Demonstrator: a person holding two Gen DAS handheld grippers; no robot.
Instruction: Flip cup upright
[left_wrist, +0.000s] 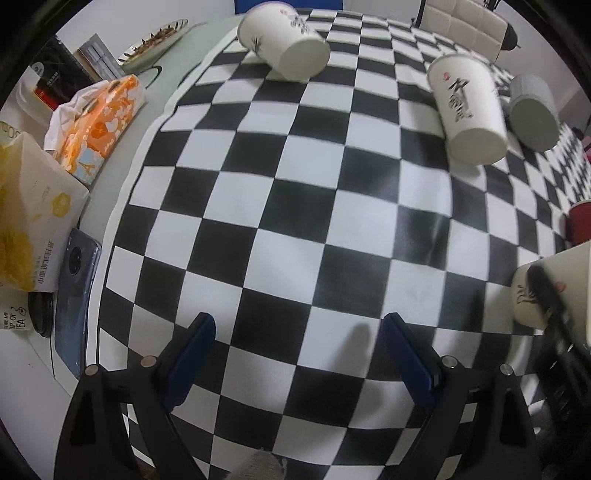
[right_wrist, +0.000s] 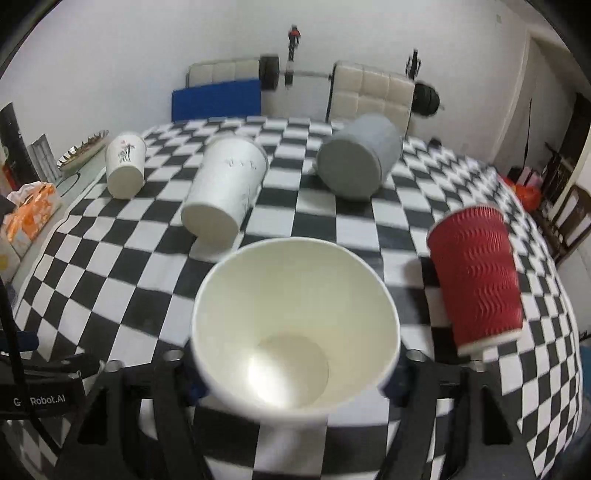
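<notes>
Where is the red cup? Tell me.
Right wrist view, right side: the red cup lies on the checkered cloth, right of the white cup in the right hand-held gripper.

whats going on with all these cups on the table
A person is righting paper cups on a checkered tablecloth. The right tongs grip a white paper cup, its open mouth facing the camera. The left tongs hang open and empty. Two more white cups, a grey cup and a red ribbed cup lie tipped over.
</notes>
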